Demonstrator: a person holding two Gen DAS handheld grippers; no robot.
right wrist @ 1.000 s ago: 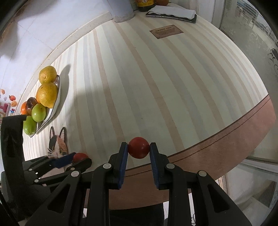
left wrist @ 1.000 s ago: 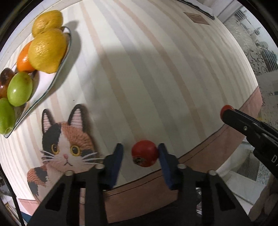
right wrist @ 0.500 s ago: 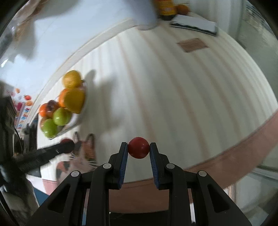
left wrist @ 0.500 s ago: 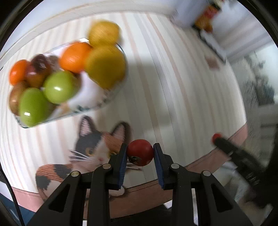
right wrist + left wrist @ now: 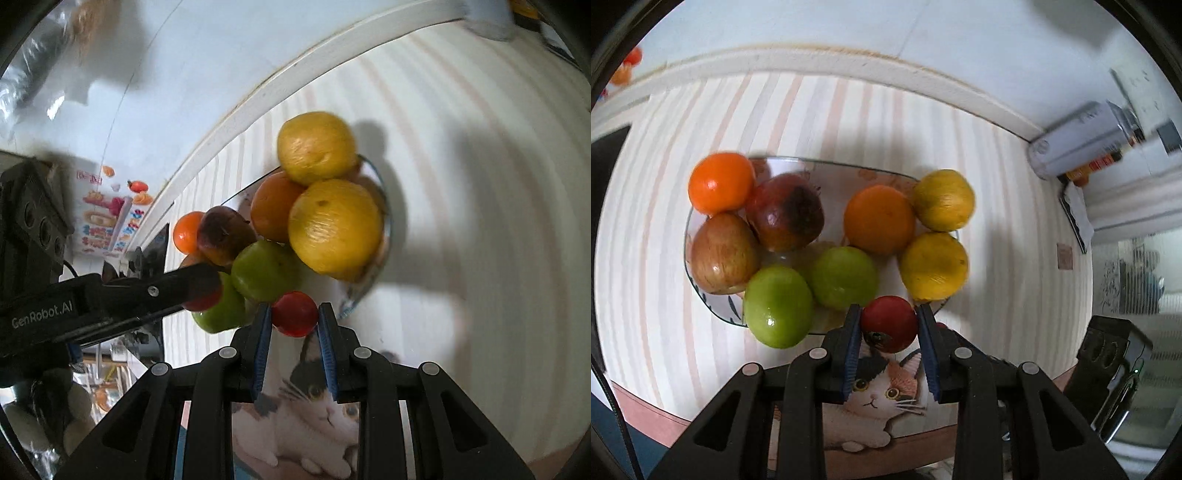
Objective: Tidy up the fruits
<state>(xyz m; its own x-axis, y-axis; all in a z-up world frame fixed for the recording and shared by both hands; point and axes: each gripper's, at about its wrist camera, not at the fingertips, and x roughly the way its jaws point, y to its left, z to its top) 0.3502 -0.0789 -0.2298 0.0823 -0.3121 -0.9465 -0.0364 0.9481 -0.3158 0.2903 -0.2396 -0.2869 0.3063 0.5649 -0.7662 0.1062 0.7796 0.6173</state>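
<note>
The left gripper [image 5: 889, 325] is clamped on a small red tomato [image 5: 889, 323], its blue pads [image 5: 854, 343] pressing both sides of the fruit, which hangs at the near rim of the fruit plate [image 5: 701, 295] and just above the cat picture [image 5: 875, 391] on the striped tablecloth [image 5: 1015, 221]. The right gripper [image 5: 294, 317] is likewise closed on a second red tomato [image 5: 294, 314], pinched between its own blue pads [image 5: 327, 347] just beside the plate's near edge. Both tomatoes are round, glossy and deep red; the left one shows a dark stem scar facing the camera. The plate sits toward the far edge of the table, close to the wall, and is heaped: two green fruits [image 5: 812, 291], a reddish-brown apple [image 5: 722, 254], a dark red fruit [image 5: 785, 212], a small orange [image 5: 720, 182], a larger orange [image 5: 879, 219] and two yellow citrus [image 5: 936, 230]. The left wrist view looks down on the whole plate and shows a can [image 5: 1075, 147] lying toward the far right corner of the table. The right wrist view sees the pile from the side, with the left gripper [image 5: 207, 291] reaching in from the left, its tip over the green fruit and its tomato [image 5: 205, 299] partly hidden behind the black finger; a colourful sticker sheet [image 5: 110, 218] shows on the wall beyond.
</note>
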